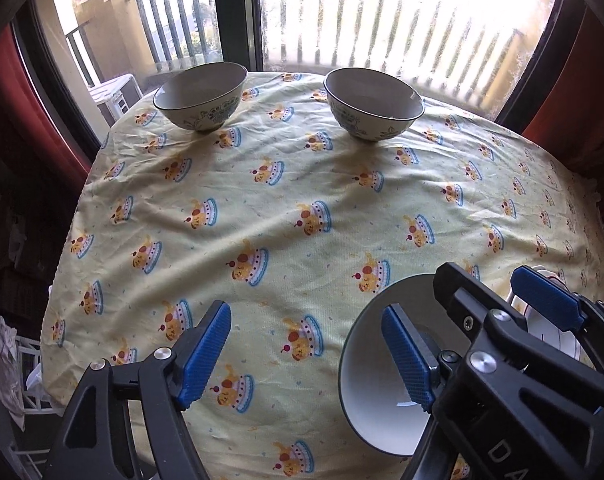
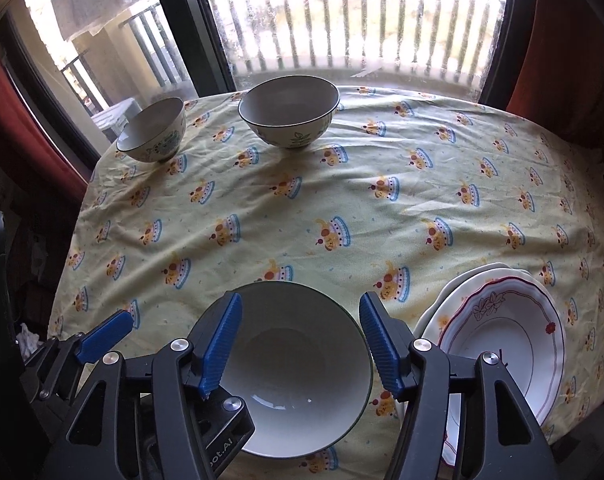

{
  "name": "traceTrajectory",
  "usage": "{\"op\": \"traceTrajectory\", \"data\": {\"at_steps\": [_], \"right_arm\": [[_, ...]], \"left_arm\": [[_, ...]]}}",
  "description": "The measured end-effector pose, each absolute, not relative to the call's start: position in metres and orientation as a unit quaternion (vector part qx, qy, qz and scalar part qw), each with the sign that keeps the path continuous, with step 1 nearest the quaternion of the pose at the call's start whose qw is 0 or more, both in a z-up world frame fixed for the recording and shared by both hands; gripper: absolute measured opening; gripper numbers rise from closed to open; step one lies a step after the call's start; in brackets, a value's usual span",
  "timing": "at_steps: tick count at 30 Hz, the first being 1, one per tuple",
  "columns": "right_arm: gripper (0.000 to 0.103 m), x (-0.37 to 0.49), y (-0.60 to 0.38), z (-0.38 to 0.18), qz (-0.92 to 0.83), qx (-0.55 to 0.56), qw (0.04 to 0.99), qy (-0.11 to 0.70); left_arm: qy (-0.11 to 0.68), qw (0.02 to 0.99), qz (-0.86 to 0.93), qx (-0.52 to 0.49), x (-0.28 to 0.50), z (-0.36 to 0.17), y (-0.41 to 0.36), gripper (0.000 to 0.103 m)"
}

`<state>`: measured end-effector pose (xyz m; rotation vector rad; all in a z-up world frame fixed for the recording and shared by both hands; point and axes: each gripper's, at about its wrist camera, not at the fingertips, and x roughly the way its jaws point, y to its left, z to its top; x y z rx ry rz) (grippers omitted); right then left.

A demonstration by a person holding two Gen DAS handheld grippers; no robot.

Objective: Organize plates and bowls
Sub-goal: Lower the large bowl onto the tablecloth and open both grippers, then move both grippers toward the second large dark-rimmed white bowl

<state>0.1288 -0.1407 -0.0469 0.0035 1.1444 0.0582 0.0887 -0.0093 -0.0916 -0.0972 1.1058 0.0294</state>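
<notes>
Two patterned bowls stand at the table's far edge: a left one (image 1: 200, 96) (image 2: 152, 130) and a right one (image 1: 373, 104) (image 2: 290, 110). A third white bowl (image 1: 381, 376) (image 2: 298, 364) sits near the front. My left gripper (image 1: 305, 356) is open, its right finger inside this bowl. My right gripper (image 2: 300, 344) is open above the same bowl, fingers (image 2: 222, 340) spread near its rim. A stack of plates (image 2: 505, 344) with a red-trimmed floral one on top lies at the front right.
A yellow tablecloth (image 2: 341, 200) with a cartoon print covers the round table. A window with a balcony railing (image 2: 341, 20) lies beyond the far edge, with red curtains (image 2: 561, 60) at both sides. Clutter stands on the floor at left (image 1: 14, 352).
</notes>
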Motion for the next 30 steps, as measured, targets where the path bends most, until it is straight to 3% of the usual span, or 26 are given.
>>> {"op": "traceTrajectory", "data": {"at_steps": [30], "right_arm": [[0.07, 0.264, 0.026, -0.035, -0.03, 0.01, 0.865, 0.501]], "left_arm": [[0.481, 0.876, -0.019, -0.023, 0.233, -0.068, 0.15, 0.079]]}}
